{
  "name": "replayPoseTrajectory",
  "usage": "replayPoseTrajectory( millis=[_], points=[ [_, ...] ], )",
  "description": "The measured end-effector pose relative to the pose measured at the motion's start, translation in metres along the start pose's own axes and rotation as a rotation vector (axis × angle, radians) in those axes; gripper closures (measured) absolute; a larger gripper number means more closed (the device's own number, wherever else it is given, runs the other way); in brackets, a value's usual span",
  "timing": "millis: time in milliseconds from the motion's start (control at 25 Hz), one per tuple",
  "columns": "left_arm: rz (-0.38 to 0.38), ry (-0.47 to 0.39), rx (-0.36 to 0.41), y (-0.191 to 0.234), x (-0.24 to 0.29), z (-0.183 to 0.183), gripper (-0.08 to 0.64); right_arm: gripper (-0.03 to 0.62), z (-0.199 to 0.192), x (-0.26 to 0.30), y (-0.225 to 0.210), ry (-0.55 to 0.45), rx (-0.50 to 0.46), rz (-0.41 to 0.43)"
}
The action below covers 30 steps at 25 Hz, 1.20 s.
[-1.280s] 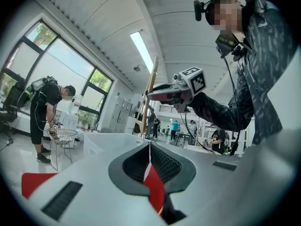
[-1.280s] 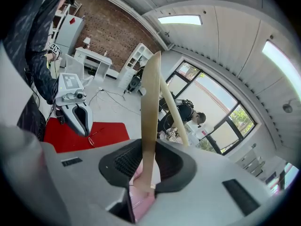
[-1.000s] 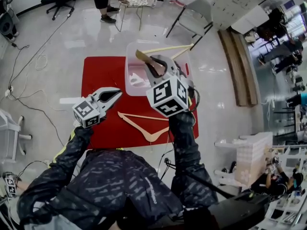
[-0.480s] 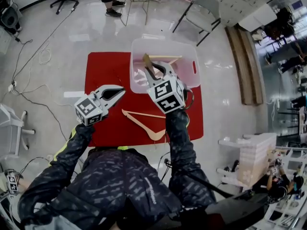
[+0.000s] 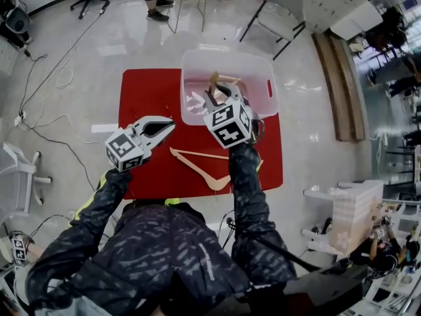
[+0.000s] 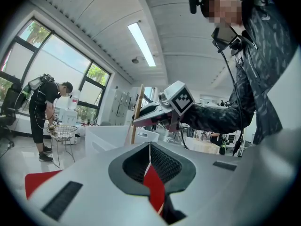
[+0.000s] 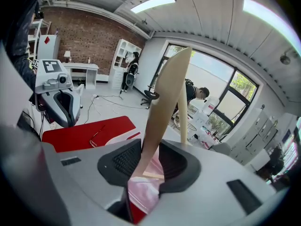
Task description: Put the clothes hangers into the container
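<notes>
Right gripper jaws are opening around a pale wooden clothes hanger in the clear plastic container; my left gripper is hovering shut; a second wooden hanger is waiting nearer

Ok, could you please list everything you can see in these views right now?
held wooden hanger: one, pale wood, upright over the container
loose wooden hanger: one, pale wood, flat on the mat
white hanger: at least one, white, inside the container
container: one, clear plastic, at the mat's far right corner
mat: one, red, on the floor
folding chair: one, grey, beyond the container
left hand-held gripper: one, grey, shut and empty, above the mat
right hand-held gripper: one, grey, jaws opening with the held wooden hanger between them
</notes>
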<state>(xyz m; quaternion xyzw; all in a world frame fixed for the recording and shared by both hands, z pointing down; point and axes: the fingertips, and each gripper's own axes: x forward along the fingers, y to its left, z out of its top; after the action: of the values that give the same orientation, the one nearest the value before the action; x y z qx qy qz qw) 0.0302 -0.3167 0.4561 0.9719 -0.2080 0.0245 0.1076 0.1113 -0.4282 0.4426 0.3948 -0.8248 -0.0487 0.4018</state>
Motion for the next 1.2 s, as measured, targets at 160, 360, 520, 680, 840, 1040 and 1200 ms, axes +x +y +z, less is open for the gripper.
replayPoseTrajectory(
  millis=[160, 360, 520, 680, 840, 1040, 1200],
  points=[
    [-0.008, -0.006, -0.010, -0.005, -0.001, 0.003, 0.548, 0.462, -0.025, 0.010, 0.010, 0.114, -0.022, 0.015],
    [-0.013, -0.011, -0.028, -0.007, -0.004, 0.002, 0.548, 0.350, -0.044, 0.016, 0.031, 0.137, 0.025, 0.074],
    [-0.014, -0.007, -0.028, 0.000, -0.006, -0.004, 0.548, 0.347, -0.046, 0.021, 0.035, 0.146, 0.025, 0.072],
    [-0.018, -0.008, -0.029, 0.002, -0.004, -0.008, 0.548, 0.348, -0.044, 0.018, 0.038, 0.113, 0.047, 0.058],
    [-0.026, -0.006, -0.025, 0.003, -0.004, -0.009, 0.548, 0.425, -0.037, 0.016, 0.035, 0.082, 0.040, 0.019],
    [-0.031, -0.003, -0.019, 0.001, -0.006, -0.015, 0.548, 0.518, -0.033, 0.009, 0.037, 0.049, 0.040, -0.022],
    [-0.027, 0.003, -0.010, -0.017, 0.006, -0.006, 0.548, 0.551, -0.039, -0.013, 0.030, 0.035, 0.042, -0.032]
  ],
)
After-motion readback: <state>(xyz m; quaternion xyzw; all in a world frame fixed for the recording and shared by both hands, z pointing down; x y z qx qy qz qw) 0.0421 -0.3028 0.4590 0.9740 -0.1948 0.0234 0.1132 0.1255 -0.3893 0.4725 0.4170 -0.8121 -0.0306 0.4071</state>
